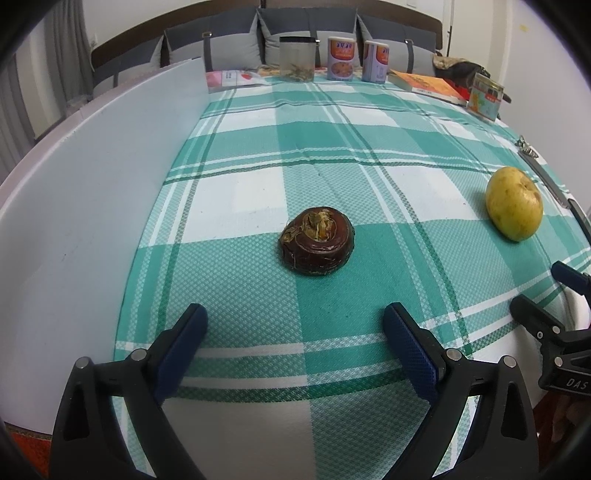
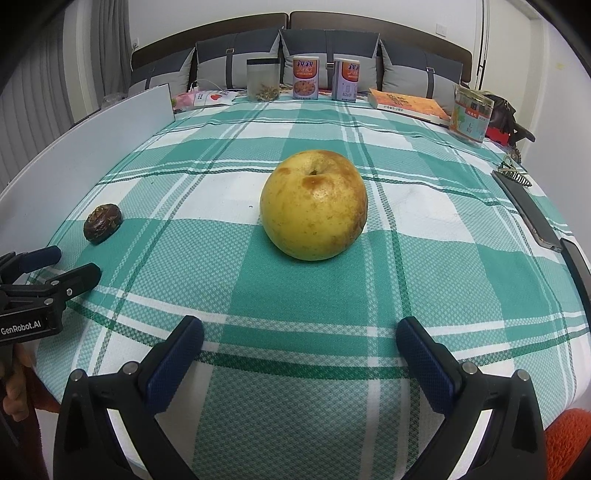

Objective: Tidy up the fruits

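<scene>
The left gripper (image 1: 295,321) stands apart and empty, a dark brown water chestnut (image 1: 317,240) at 12 o'clock just ahead on the green checked tablecloth (image 1: 332,147). The right gripper (image 2: 300,334) also gapes empty, a yellow apple (image 2: 314,206) at its 12 o'clock.

Even indoor light, fisheye-warped edges

Grey-cushioned sofa (image 2: 303,55) against white wall (image 2: 424,18)
</scene>
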### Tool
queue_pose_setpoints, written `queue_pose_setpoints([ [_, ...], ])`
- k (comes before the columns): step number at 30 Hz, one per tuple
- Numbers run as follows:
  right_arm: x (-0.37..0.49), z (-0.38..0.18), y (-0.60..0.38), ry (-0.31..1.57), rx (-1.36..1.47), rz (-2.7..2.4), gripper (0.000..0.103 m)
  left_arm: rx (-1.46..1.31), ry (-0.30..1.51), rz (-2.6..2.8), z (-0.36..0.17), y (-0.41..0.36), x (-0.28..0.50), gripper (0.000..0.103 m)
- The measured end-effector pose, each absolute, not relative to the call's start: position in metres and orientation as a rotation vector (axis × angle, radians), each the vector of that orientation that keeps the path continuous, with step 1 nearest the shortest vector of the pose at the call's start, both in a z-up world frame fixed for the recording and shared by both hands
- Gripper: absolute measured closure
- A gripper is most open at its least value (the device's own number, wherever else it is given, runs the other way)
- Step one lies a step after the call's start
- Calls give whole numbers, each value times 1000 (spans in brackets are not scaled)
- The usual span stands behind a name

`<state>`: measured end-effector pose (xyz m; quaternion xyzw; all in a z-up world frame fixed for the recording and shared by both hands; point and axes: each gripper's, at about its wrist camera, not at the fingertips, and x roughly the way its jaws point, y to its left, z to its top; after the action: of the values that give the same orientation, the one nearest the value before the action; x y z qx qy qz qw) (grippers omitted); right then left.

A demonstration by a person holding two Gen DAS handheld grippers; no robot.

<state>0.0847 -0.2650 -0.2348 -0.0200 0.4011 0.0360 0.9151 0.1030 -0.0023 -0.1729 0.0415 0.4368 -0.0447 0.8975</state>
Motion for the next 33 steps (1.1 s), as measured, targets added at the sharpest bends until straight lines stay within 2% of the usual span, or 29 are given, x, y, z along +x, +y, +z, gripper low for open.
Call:
queue_pose_setpoints([
  [21, 84, -236, -265, 824, -41, 73, 0, 84, 912, -99, -173, -2, 104, 6],
  [30, 85, -233, -266, 828, -34, 74, 0, 76, 1000, -232, -168, 9, 111, 5],
  [33, 87, -232, -267, 845, -35, 81, 0, -8, 1030, -290, -163, 22, 114, 6],
])
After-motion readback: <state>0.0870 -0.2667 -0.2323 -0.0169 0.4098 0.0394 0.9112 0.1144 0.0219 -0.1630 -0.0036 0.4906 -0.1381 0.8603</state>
